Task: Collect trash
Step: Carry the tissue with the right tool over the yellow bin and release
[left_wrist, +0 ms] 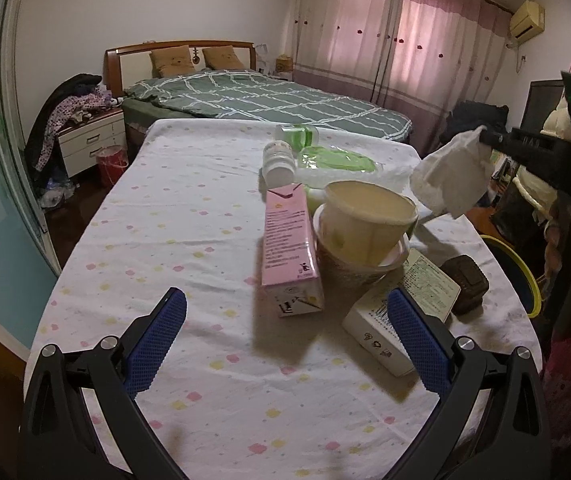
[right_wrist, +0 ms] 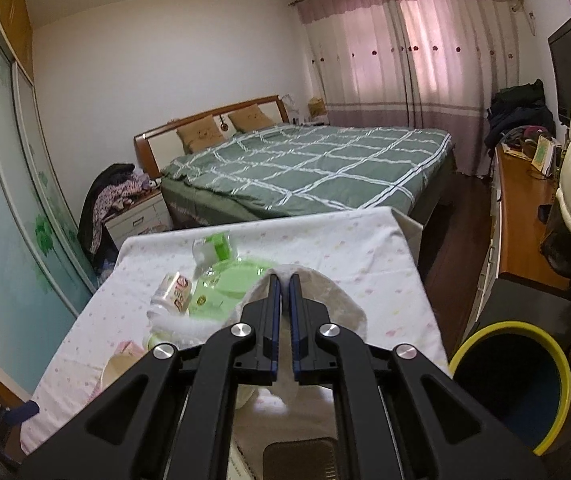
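Note:
My right gripper (right_wrist: pixel 284 278) is shut on a crumpled white tissue (right_wrist: pixel 341 304), which hangs in the air above the table; from the left wrist view the same tissue (left_wrist: pixel 449 176) dangles off the right gripper (left_wrist: pixel 485 136) at the right. My left gripper (left_wrist: pixel 285 308) stands open low over the table, with nothing between its blue pads (left_wrist: pixel 157 344). Just beyond it lie a pink carton (left_wrist: pixel 289 248), stacked paper cups (left_wrist: pixel 365 232), a white box (left_wrist: pixel 401 312) and a dark brown lump (left_wrist: pixel 465 284). Farther back are a white bottle (left_wrist: pixel 279 162) and green wrappers (left_wrist: pixel 337 160).
A bin with a yellow rim (right_wrist: pixel 513 384) and dark inside stands on the floor at the table's right side. The table wears a white flowered cloth (left_wrist: pixel 165 220). A bed (right_wrist: pixel 305 164) lies beyond, and a wooden desk (right_wrist: pixel 525 216) runs along the right wall.

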Tool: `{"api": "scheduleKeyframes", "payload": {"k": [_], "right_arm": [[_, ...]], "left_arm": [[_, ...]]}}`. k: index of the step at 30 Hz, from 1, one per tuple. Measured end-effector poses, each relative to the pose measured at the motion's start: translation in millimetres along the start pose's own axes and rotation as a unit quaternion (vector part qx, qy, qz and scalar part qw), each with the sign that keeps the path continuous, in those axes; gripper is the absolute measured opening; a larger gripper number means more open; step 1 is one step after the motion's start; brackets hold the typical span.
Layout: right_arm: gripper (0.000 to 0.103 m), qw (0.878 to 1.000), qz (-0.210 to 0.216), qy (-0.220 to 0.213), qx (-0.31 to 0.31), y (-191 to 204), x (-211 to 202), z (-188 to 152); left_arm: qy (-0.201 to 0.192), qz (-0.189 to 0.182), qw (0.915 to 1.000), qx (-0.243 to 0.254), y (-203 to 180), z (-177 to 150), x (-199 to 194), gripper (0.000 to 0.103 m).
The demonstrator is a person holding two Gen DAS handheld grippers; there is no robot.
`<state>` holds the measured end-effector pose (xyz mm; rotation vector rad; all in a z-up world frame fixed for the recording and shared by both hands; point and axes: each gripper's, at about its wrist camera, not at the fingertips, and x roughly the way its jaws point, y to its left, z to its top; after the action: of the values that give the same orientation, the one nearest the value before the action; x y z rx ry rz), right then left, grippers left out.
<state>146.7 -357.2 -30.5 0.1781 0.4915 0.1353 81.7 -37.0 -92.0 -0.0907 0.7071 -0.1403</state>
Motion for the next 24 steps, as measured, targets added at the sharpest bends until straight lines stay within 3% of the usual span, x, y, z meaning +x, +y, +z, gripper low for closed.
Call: {"api": "scheduleKeyframes", "payload": {"k": [12,19,22,23,24], "right_arm": [[0.005,0.998,0.003,-0.062,0.002,-18.5,-36.3,36.6],[0.005,0.998,-0.006,-0.062,0.004,-37.9,-45.1,36.6],[0.006,1.0,-0.003,-0.023,-0.005,-43.3,-32.6,27.6],[0.018,1.0,-0.001,-0.008,-0.009,-44.7,-26.3,21.5],[0.045,1.0,-0.01,0.013,-0.017,-46.4,-15.7,12.0]], "left_arm": [[0.006,-0.012,0.9997,0.021,-16.8,9.4,14.3,0.099],[0.015,-0.029,0.9989,0.035,-36.7,16.4,28.3,0.099],[0.018,-0.036,0.9984,0.04,-45.6,18.6,34.4,0.099],[0.019,-0.038,0.9982,0.041,-47.9,19.0,35.5,0.099],[0.02,-0.039,0.9981,0.043,-50.5,19.8,37.3,0.099]]}}
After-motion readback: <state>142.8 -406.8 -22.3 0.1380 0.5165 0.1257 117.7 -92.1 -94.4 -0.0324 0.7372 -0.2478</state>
